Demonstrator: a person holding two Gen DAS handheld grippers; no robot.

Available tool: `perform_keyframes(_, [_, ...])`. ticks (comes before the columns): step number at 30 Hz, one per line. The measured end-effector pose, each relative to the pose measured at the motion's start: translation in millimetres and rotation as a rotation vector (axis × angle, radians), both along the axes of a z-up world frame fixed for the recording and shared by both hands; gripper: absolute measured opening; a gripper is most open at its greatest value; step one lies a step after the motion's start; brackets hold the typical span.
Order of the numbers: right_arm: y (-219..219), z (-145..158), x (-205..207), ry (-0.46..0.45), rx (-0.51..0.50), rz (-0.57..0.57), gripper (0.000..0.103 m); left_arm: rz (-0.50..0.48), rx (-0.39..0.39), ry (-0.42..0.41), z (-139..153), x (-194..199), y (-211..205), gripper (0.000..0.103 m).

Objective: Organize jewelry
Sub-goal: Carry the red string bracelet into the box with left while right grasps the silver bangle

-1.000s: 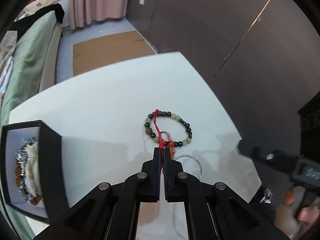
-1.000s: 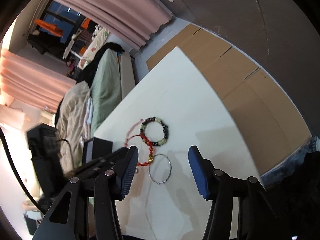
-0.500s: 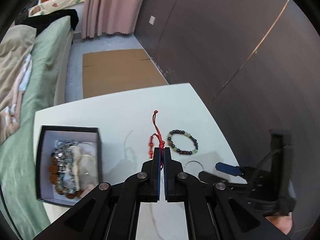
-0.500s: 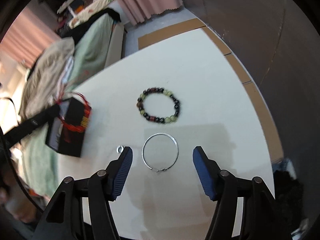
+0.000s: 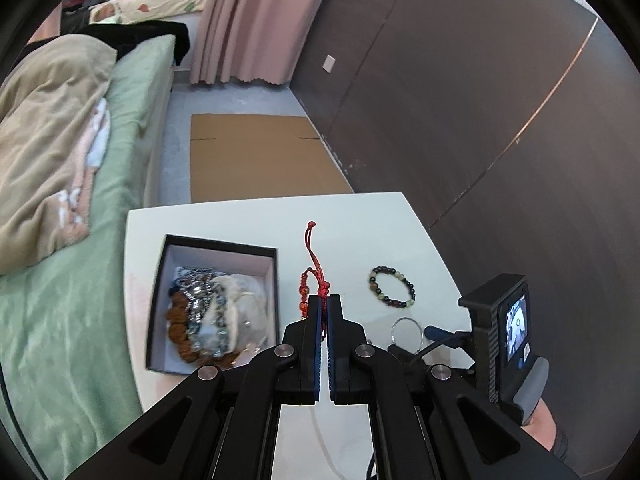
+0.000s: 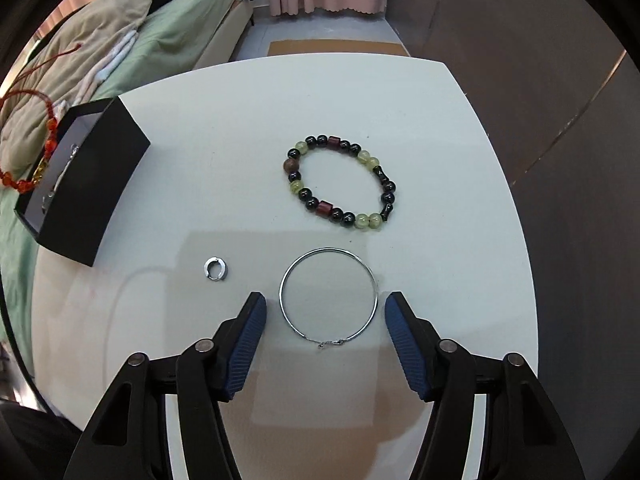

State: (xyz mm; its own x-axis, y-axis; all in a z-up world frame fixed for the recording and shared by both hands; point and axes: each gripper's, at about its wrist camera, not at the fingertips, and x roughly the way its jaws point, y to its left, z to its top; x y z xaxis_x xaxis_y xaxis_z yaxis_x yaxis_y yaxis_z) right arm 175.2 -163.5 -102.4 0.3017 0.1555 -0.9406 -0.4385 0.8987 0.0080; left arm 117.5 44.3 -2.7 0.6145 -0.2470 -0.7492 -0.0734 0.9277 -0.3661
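Observation:
My left gripper [image 5: 324,300] is shut on a red cord bracelet [image 5: 314,268] and holds it in the air just right of the black jewelry box [image 5: 216,246]; the bracelet also shows in the right wrist view [image 6: 28,136], hanging above the box [image 6: 96,184]. The box holds several bracelets [image 5: 200,316]. My right gripper [image 6: 324,308] is open, its jaws on either side of a thin silver bangle [image 6: 329,294] lying on the white table [image 6: 240,120]. A green and black bead bracelet [image 6: 340,184] lies beyond it. A small silver ring [image 6: 215,269] lies to the left.
A bed with green sheets [image 5: 80,280] runs along the table's left side. A dark wall [image 5: 480,120] stands to the right. Cardboard [image 5: 256,160] lies on the floor beyond the table. The right gripper's camera unit [image 5: 504,336] shows in the left wrist view.
My left gripper has lifted the red cord bracelet off the table and carried it left toward the box. My right gripper has swung over the table and come down around the silver bangle.

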Motion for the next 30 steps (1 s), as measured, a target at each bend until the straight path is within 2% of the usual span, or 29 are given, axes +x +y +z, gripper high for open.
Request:
perform_keyframes(4, [-7,3,-1,0.028,0.026,-0.008,0.044,0.031,-0.016,-0.007,2,-11,14,0.002])
perform_keyframes(5, [-9,4,-1,0.036,0.039,-0.015,0.032,0.038,-0.023,-0.009,3,-13,18,0.002])
perform_keyframes(6, [-12,5,0,0.065,0.061,-0.024,0.005,0.045,-0.027,-0.011,4,-15,21,0.002])
perform_keyframes(7, [-15,7,-1,0.081,0.093,-0.031,0.004,0.052,-0.028,-0.014,5,-17,24,0.002])
perform_keyframes(10, [-20,8,-3,0.078,0.08,-0.042,0.004,0.071,-0.038,-0.022,7,-21,30,0.002])
perform_keyframes(15, [-22,14,-9,0.09,0.118,-0.063,0.005,0.078,-0.038,-0.02,5,-26,35,0.002])
perform_keyframes(17, [-24,15,-12,0.108,0.137,-0.072,0.01,0.084,-0.042,-0.022,5,-28,38,0.002])
perform_keyframes(19, [-22,12,-13,0.109,0.119,-0.085,0.022,0.087,-0.044,-0.027,7,-30,40,0.002])
perform_keyframes(21, [-17,7,-14,0.116,0.094,-0.091,0.023,0.089,-0.044,-0.032,8,-32,40,0.002])
perform_keyframes(27, [4,2,-19,0.081,0.012,-0.059,0.023,0.088,-0.044,-0.026,7,-32,40,0.002])
perform_keyframes(29, [10,3,-20,0.066,-0.01,-0.045,0.015,0.089,-0.045,-0.022,6,-32,40,0.002])
perform_keyframes(30, [10,3,-21,0.07,-0.005,-0.043,0.007,0.089,-0.043,-0.021,5,-31,40,0.002])
